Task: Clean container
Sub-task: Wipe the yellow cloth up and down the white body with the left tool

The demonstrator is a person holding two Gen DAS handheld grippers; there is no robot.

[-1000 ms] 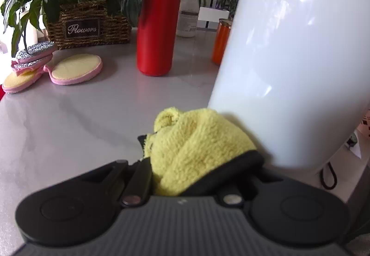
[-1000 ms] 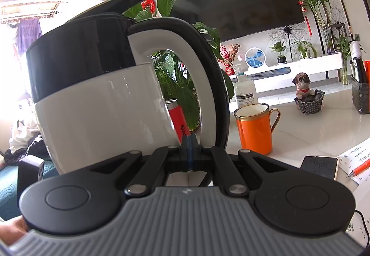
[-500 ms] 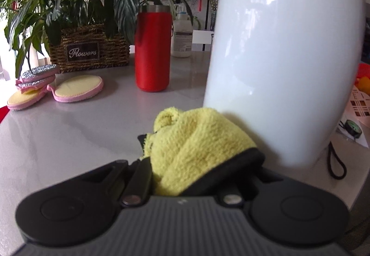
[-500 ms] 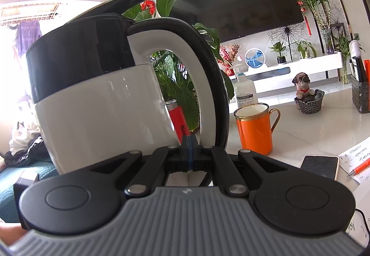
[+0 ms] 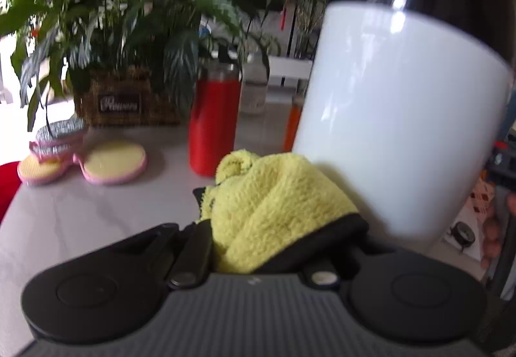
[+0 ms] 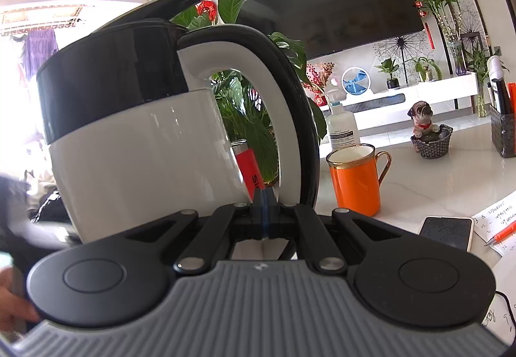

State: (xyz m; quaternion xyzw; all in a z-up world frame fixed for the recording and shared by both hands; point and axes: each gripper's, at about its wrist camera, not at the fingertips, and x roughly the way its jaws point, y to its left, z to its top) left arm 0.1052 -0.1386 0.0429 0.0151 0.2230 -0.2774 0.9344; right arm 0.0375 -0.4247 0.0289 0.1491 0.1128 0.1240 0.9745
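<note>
The white kettle [image 5: 403, 118] with its black top band fills the right of the left wrist view. My left gripper [image 5: 258, 218] is shut on a bunched yellow cloth [image 5: 283, 189], which rests against the kettle's white wall; the cloth hides the fingertips. In the right wrist view the kettle [image 6: 138, 157] stands close ahead with its lid raised. My right gripper [image 6: 263, 199] is shut with nothing between its fingers, and its tips sit at the bottom of the handle's [image 6: 290, 92] opening.
On the table beyond stand a red flask [image 5: 214, 128], pink-rimmed sponges [image 5: 113, 162] and a wicker plant basket [image 5: 125, 102]. Right of the kettle are an orange mug [image 6: 354, 179], a pump bottle [image 6: 343, 128], a phone [image 6: 448, 231] and papers. A person's hand [image 6: 13, 295] shows at lower left.
My left gripper, with the cloth still in it, has climbed the kettle's wall, so the black top band now shows. The right gripper has not moved.
</note>
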